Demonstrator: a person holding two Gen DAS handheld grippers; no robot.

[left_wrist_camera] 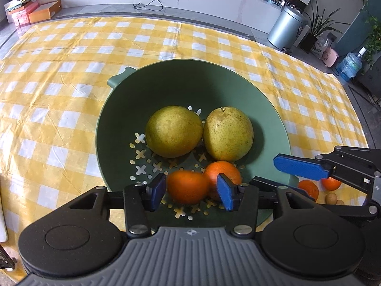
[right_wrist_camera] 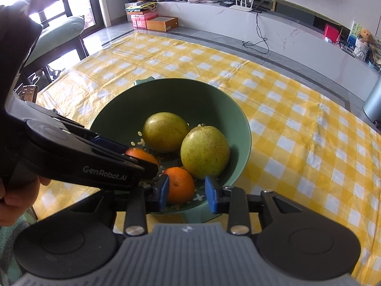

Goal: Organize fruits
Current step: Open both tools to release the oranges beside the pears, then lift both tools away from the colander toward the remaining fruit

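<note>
Fruit is gathered in the green colander point(left_wrist_camera: 166, 83): two pears point(left_wrist_camera: 173, 131) and two oranges point(left_wrist_camera: 188, 187). Left gripper point(left_wrist_camera: 193, 191) jaws stand apart around one orange; right gripper point(right_wrist_camera: 187, 194) jaws stand apart, empty. Two further oranges point(left_wrist_camera: 308, 188) on the worktop point(left_wrist_camera: 59, 83) are seen only from the left wrist.

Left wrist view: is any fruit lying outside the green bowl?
Yes. Two oranges lie on the checked cloth right of the green bowl.

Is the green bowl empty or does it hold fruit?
It holds fruit: the green bowl has two pears and two oranges inside.
</note>
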